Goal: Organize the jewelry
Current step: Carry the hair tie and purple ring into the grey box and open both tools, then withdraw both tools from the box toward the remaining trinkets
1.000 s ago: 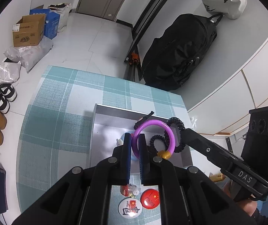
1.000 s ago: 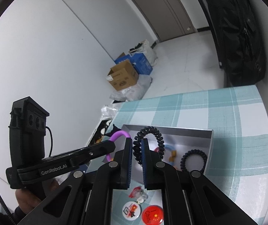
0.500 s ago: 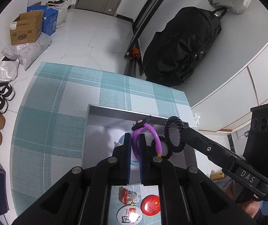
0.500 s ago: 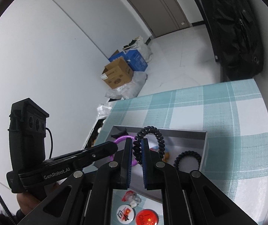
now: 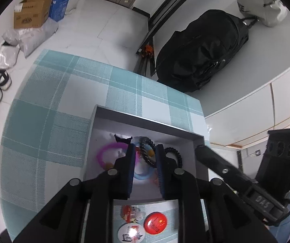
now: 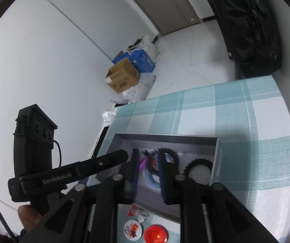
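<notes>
Both claws hang over the grey tray (image 5: 145, 121) on the checked worktop (image 5: 53, 121), jaws opening, a narrow gap, nothing pinched. Left claw (image 5: 145, 156) has the purple ring (image 5: 108, 148) at its 9 o'clock, lying in the tray; right claw (image 6: 148, 162) has a black coil hair tie (image 6: 198, 165) at 3 o'clock. Badges (image 5: 155, 222) lie at 6 o'clock outside the tray.

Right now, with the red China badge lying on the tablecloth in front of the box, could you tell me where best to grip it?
Probably by its rim, from straight above: the red badge lies flat, face up, so only its thin edge offers purchase. Pinch across the near and far edges, since the white badge crowds its left side.
</notes>
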Available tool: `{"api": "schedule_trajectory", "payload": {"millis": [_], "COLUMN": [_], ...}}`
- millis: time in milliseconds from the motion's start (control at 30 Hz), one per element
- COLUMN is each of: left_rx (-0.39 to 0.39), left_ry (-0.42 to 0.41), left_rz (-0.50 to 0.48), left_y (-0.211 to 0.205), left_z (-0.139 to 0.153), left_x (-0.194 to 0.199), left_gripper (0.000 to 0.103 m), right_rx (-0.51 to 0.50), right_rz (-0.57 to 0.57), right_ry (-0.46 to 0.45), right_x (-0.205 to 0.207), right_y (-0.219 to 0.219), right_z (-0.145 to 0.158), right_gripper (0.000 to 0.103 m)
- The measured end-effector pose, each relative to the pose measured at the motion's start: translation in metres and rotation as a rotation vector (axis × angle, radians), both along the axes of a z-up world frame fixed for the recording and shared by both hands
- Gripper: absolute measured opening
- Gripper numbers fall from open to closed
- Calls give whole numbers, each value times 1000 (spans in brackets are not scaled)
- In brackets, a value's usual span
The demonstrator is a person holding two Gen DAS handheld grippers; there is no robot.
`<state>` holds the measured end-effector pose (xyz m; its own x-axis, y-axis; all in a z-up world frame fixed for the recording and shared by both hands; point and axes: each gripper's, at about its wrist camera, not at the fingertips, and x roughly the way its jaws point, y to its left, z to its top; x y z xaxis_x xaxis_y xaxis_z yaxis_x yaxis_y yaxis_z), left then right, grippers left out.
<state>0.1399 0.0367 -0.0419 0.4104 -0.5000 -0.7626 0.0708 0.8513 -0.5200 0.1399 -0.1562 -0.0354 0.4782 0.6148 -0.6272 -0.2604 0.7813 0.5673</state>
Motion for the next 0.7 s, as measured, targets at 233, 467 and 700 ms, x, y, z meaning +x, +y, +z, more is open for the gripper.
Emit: {"api": "schedule_trajectory", "payload": {"millis": [233, 467, 700], "left_rx": [79, 142, 167], "left_ry": [-54, -99, -149], "left_rz": [8, 14, 27], "left_y": [0, 2, 7], "left_z": [8, 11, 22], "left_x": [-13, -23, -38], "left_gripper": [34, 36, 53], "right_rx": [-19, -38, -59], "right_rz": [2, 12, 25], "right_ry": [-43, -92, -132], "right_x": [-10, -24, -38], "right_y": [-3, -3, -2], "right_z": [7, 16, 22], "right_gripper": [35, 42, 46]}}
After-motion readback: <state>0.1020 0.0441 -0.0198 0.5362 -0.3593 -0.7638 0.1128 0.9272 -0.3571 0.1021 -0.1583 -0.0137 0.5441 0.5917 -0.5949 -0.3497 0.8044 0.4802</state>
